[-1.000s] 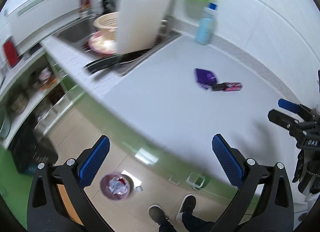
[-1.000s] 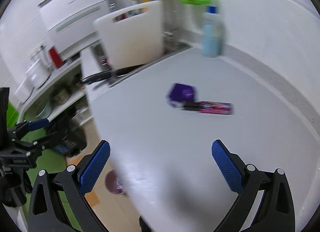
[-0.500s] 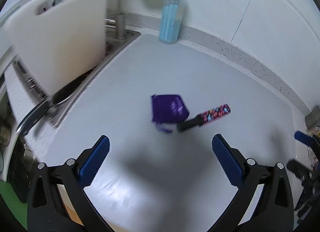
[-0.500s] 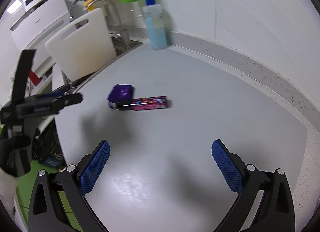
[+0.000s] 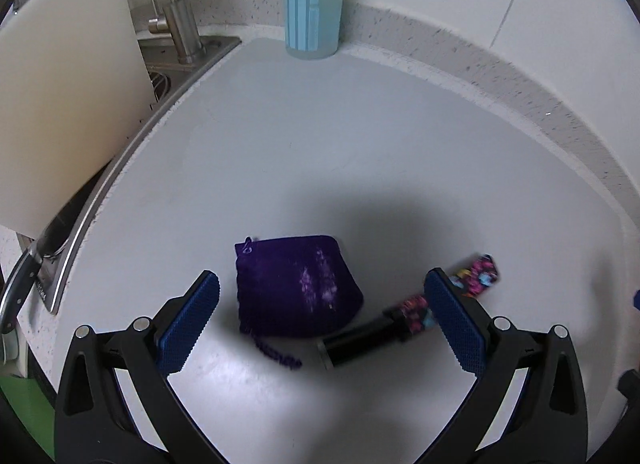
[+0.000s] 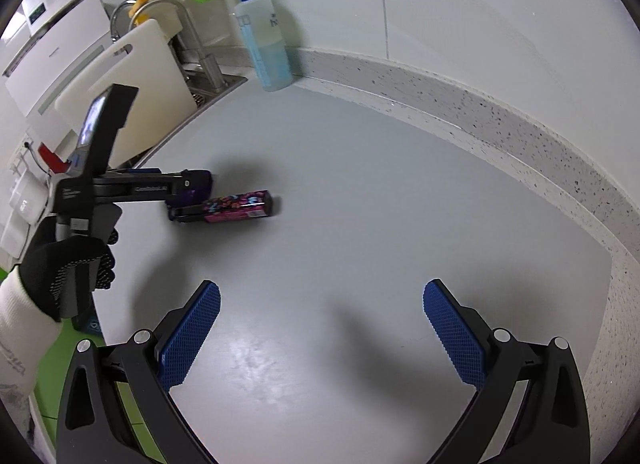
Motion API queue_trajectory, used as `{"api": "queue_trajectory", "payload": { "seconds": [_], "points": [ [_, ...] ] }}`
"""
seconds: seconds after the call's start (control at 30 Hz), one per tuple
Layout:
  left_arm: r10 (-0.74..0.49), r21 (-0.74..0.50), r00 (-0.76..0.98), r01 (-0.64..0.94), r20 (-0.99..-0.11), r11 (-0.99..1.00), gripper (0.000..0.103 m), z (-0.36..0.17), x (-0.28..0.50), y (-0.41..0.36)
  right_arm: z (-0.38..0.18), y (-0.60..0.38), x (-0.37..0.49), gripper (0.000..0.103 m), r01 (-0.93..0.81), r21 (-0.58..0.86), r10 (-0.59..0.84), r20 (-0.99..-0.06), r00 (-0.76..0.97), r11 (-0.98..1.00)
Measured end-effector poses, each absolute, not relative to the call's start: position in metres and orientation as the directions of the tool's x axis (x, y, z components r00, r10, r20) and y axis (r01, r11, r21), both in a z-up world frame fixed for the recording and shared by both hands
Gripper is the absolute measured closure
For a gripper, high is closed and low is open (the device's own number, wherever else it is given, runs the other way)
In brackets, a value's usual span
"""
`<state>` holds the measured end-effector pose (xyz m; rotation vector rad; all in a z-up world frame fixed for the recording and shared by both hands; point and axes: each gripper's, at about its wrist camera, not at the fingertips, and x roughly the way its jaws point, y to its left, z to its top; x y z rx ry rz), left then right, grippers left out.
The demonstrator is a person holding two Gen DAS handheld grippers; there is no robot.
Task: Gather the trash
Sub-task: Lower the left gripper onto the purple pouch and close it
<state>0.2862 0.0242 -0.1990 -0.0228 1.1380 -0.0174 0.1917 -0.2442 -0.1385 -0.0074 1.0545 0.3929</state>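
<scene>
1. Trash on the grey countertop (image 5: 360,136): a purple wrapper (image 5: 296,288) and a patterned stick packet (image 5: 416,312), touching at the wrapper's 4 o'clock corner.
2. Step, as judged: approach for the first pick. Your left gripper (image 5: 320,320) is wide open, holding nothing, its pads straddling the wrapper.
3. Right gripper (image 6: 320,328) is also wide open and empty, well apart from the trash at its 10 o'clock.
4. Next: lower the left, close on the wrapper alone.
5. Wrapper looks flat and crinkled, with a loose torn strip.
</scene>
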Motion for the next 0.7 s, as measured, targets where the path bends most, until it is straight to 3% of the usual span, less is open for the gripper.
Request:
{"api": "queue_trajectory", "payload": {
  "seconds": [0.27, 0.37, 0.47, 0.53, 0.6, 0.67, 0.7],
  "points": [
    [0.022, 0.017, 0.409, -0.018, -0.912, 1.0, 0.003, -0.22, 0.295, 0.021, -0.149, -0.25, 0.203, 0.006, -0.323, 0.199, 0.326, -0.852, 0.409, 0.925],
    [0.03, 0.027, 0.4, -0.014, -0.916, 1.0, 0.029, -0.222, 0.295, 0.019, -0.148, -0.246, 0.204, 0.006, -0.335, 0.206, 0.337, -0.851, 0.403, 0.919],
    [0.027, 0.022, 0.404, -0.019, -0.914, 1.0, 0.035, -0.22, 0.293, 0.021, -0.148, -0.241, 0.206, 0.006, -0.348, 0.21, 0.347, -0.848, 0.401, 0.914],
    [0.03, 0.023, 0.406, -0.022, -0.913, 1.0, 0.047, -0.217, 0.29, 0.022, -0.148, -0.238, 0.207, 0.006, -0.355, 0.213, 0.354, -0.846, 0.398, 0.91],
    [0.025, 0.016, 0.409, -0.025, -0.912, 1.0, 0.074, -0.215, 0.288, 0.026, -0.149, -0.234, 0.207, 0.006, -0.365, 0.218, 0.362, -0.845, 0.393, 0.905],
    [0.019, 0.007, 0.404, -0.03, -0.914, 1.0, 0.09, -0.213, 0.288, 0.032, -0.149, -0.23, 0.207, 0.006, -0.38, 0.218, 0.368, -0.845, 0.387, 0.899],
    [0.006, -0.008, 0.404, -0.033, -0.915, 0.999, 0.092, -0.211, 0.286, 0.036, -0.149, -0.228, 0.207, 0.006, -0.388, 0.217, 0.371, -0.845, 0.385, 0.896]
  ]
}}
